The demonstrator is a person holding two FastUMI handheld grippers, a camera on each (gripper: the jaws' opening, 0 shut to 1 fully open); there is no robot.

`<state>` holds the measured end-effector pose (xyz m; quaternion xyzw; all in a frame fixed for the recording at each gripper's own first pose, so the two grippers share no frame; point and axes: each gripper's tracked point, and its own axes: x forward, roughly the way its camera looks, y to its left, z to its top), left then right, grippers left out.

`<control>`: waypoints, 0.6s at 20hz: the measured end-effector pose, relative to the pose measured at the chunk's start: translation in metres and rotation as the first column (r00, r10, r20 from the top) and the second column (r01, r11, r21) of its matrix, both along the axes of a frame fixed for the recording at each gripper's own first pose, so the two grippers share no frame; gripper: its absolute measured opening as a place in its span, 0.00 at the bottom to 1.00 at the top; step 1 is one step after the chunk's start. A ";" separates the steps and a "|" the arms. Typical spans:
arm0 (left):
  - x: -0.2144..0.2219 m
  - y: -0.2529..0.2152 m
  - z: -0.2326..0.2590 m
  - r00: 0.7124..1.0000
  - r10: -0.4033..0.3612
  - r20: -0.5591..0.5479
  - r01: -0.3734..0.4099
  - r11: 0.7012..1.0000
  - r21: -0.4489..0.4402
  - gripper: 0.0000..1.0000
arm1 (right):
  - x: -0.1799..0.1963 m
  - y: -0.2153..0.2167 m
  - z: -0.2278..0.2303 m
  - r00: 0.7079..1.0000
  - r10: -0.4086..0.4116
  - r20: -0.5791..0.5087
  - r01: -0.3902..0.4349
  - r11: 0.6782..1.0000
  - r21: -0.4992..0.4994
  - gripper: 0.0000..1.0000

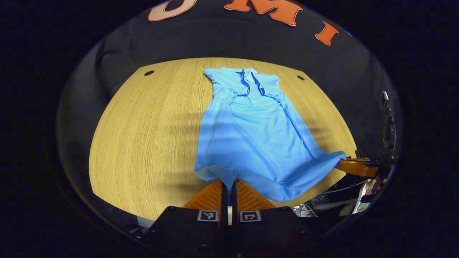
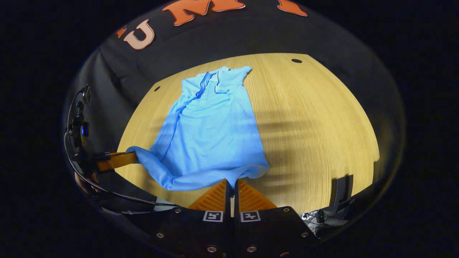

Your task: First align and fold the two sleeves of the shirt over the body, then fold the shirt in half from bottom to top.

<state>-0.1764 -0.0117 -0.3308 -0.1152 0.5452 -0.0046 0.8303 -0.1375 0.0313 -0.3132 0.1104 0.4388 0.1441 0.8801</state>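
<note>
A light blue polo shirt (image 1: 251,132) lies lengthwise on the wooden table (image 1: 150,136), collar at the far end, sleeves folded in over the body. My left gripper (image 1: 228,183) is shut on the near hem at its left corner, which is raised slightly off the table. At the right, my right gripper (image 1: 340,162) pinches the other hem corner. In the right gripper view the shirt (image 2: 211,132) runs away from my right gripper (image 2: 231,182), which is shut on the hem. Off to the left there, my left gripper (image 2: 131,156) grips the opposite corner.
Two dark round holes (image 1: 148,72) (image 1: 300,77) mark the table's far corners. Bare wood (image 2: 315,129) spreads on either side of the shirt. Cables and gear (image 1: 322,204) hang below the table's near edge. A dark bracket (image 2: 340,193) stands at that edge.
</note>
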 end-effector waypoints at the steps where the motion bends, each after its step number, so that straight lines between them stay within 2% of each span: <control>1: 0.013 0.003 0.006 1.000 -0.002 0.025 0.002 1.000 0.000 0.08 | 0.008 -0.001 0.006 1.000 -0.009 0.013 0.009 1.000 0.002 0.03; 7: 0.091 0.021 0.021 0.992 -0.044 0.122 0.042 0.999 0.014 0.08 | 0.069 -0.008 0.047 0.995 -0.043 0.095 0.043 0.999 -0.005 0.03; 12: 0.145 0.038 0.022 0.984 -0.061 0.170 0.059 0.998 0.017 0.08 | 0.120 -0.005 0.064 0.989 -0.075 0.125 0.078 0.997 -0.020 0.03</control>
